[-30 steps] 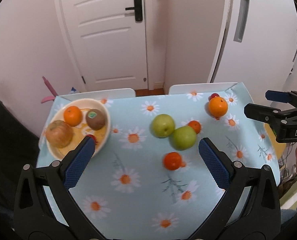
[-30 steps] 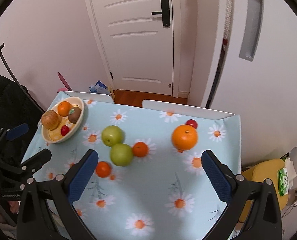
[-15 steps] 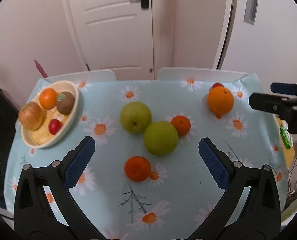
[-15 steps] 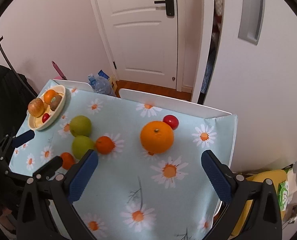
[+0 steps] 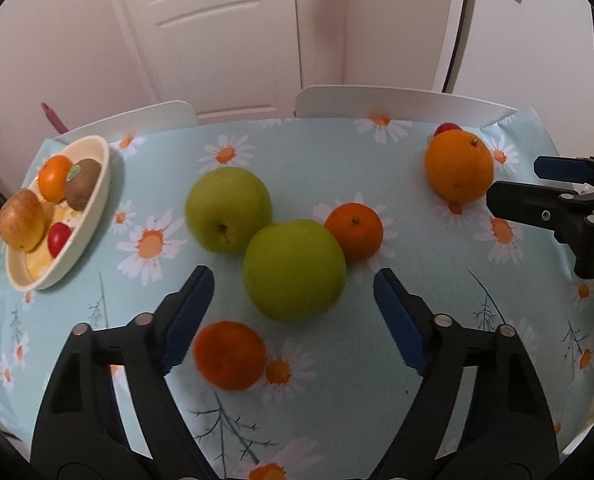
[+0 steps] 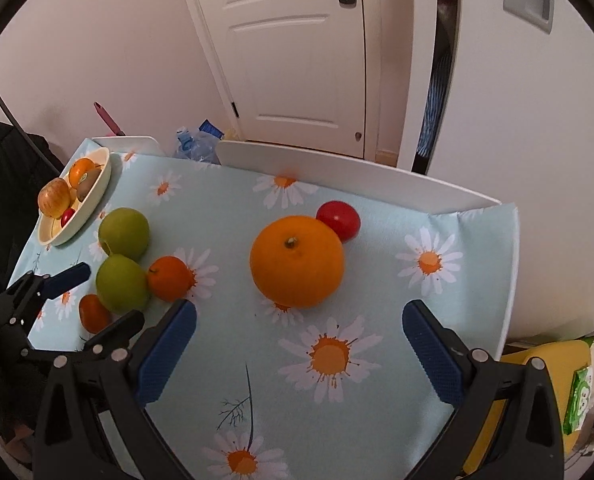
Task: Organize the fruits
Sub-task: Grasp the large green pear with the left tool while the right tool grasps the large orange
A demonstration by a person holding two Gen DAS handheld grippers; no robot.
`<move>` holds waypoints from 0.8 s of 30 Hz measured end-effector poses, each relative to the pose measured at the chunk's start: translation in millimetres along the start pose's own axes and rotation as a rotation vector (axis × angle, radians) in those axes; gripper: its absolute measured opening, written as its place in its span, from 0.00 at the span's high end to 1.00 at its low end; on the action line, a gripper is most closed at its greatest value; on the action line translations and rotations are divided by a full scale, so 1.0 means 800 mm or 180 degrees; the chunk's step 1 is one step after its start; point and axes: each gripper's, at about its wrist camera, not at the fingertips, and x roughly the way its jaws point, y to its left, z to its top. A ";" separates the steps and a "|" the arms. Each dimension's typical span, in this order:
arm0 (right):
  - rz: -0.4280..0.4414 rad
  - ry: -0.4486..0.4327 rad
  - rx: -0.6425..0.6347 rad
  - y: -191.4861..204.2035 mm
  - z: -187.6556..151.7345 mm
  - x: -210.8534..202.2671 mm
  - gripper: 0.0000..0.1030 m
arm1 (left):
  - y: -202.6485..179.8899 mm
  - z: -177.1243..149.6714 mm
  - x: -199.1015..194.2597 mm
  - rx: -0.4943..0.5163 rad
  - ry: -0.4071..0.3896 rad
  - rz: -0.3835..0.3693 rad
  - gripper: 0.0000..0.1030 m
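On the daisy tablecloth, a cream bowl (image 5: pixel 93 216) at the left holds an apple, a tangerine, a kiwi and a small red fruit. Two green apples (image 5: pixel 295 268) (image 5: pixel 228 209) touch at the centre, with a tangerine (image 5: pixel 353 230) beside them and another (image 5: pixel 229 354) nearer me. My left gripper (image 5: pixel 293 316) is open, its jaws either side of the near green apple, just short of it. My right gripper (image 6: pixel 299 344) is open, just short of a big orange (image 6: pixel 297 261) with a red tomato (image 6: pixel 339 220) behind it.
Two white chair backs (image 5: pixel 401 100) stand along the table's far edge, with a white door behind. A yellow stool with a green packet (image 6: pixel 581 392) sits past the right edge. A black chair (image 6: pixel 1 168) stands left of the table.
Both grippers have moved forward and lower toward the table. The left one closed in on the near green apple, the right one on the big orange. No fruit has moved.
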 end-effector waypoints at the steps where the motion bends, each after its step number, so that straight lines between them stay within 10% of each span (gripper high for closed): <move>1: 0.0003 0.0005 0.0003 -0.001 0.000 0.002 0.00 | -0.001 0.001 0.003 0.0014 0.0013 -0.0006 0.25; 7: 0.0048 0.0009 0.0024 -0.006 0.001 0.013 0.01 | -0.005 0.001 0.015 0.0119 0.0069 0.0096 0.44; 24: 0.0134 0.0105 -0.0085 0.000 0.018 0.049 0.24 | -0.001 -0.009 0.004 0.0068 0.0137 0.0088 0.44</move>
